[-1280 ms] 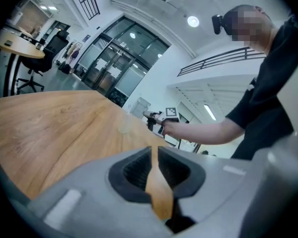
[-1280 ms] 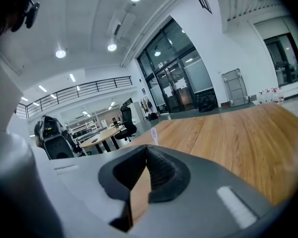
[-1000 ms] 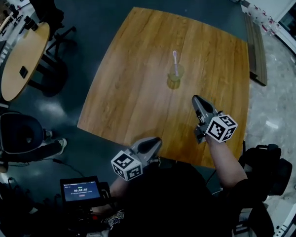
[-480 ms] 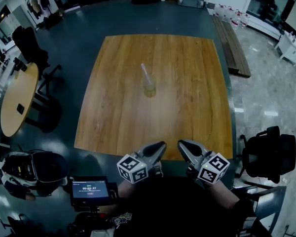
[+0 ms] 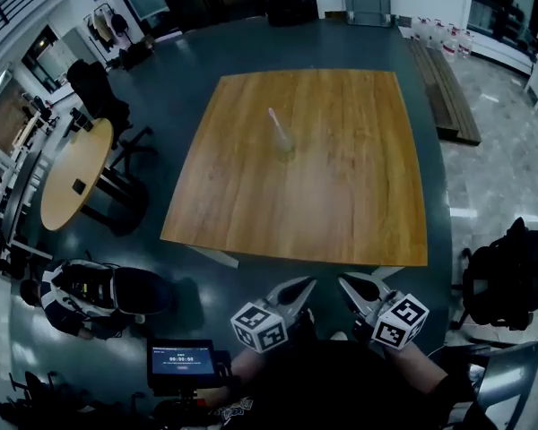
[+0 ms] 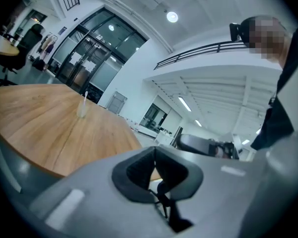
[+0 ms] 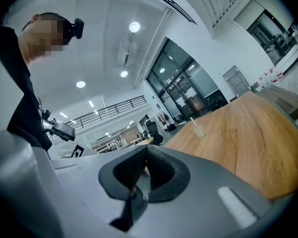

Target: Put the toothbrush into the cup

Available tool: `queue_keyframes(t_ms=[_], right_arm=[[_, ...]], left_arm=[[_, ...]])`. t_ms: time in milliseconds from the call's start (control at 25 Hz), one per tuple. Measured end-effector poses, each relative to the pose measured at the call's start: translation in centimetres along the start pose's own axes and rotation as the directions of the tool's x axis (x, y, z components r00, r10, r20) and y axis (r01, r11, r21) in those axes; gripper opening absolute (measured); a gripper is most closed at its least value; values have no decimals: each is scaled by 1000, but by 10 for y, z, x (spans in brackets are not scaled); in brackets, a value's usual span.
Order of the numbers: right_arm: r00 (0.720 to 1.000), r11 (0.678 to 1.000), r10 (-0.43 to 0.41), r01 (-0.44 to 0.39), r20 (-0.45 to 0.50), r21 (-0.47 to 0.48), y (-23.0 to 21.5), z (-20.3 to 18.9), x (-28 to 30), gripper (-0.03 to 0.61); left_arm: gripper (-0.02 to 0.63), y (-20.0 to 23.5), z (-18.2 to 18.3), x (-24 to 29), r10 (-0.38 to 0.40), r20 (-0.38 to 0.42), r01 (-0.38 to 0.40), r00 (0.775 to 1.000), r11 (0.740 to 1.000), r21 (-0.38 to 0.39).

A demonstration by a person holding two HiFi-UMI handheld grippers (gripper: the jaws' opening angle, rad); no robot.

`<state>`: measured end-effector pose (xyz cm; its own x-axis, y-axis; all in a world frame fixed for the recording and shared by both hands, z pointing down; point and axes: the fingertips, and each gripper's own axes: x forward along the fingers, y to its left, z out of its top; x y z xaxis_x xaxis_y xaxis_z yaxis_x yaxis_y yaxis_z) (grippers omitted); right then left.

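A clear cup (image 5: 283, 142) stands upright near the middle of the wooden table (image 5: 341, 204), with a toothbrush (image 5: 274, 122) standing in it, head up and leaning left. The cup (image 6: 81, 111) and toothbrush (image 6: 85, 98) look small and far off in the left gripper view; the right gripper view shows the cup (image 7: 200, 131) and toothbrush (image 7: 193, 122) just as distant. My left gripper (image 5: 302, 285) and right gripper (image 5: 351, 284) are held close to my body, short of the table's near edge. Both the left gripper (image 6: 154, 151) and the right gripper (image 7: 145, 150) are shut on nothing.
A round wooden table (image 5: 73, 183) with a dark office chair (image 5: 103, 98) stands on the left. A long bench (image 5: 443, 86) runs past the table's far right side. A dark chair (image 5: 511, 278) is at the right, and a small screen (image 5: 181, 363) sits low by my left arm.
The view has drawn back from the table. My right gripper, over the table's near edge a second ago, has come back beside the left one. Cup and toothbrush have not moved.
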<state>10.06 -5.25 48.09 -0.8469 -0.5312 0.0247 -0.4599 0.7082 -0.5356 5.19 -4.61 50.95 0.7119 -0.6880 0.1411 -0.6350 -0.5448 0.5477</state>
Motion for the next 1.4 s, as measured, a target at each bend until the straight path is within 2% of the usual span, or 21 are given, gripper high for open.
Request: queue_keyframes(t_ms=[160,360,720,1080,1400], right_arm=[[998,998,64,-64,-15,18,28,-17,-11,5],[993,993,117,-118,-20,-11,56,-26,-6,5],[996,996,86,-86,21,-35,93,-30,25,5],[999,1000,-8,9,46,-18,104,-46,41,5],[999,999,-12,13,37,-40,118,-54,58,5]], left_arm=[[2,-16,-20,-26,48,-1,-48,999,999,-5],[2,-16,-23,-55,82,19,-81,996,997,-2],[2,-5,8,-94,31,37,-33,999,998,54],[2,17,4,-118,-23,13,22,1000,999,23],[2,31,9,-133,-38,10,38,999,999,12]])
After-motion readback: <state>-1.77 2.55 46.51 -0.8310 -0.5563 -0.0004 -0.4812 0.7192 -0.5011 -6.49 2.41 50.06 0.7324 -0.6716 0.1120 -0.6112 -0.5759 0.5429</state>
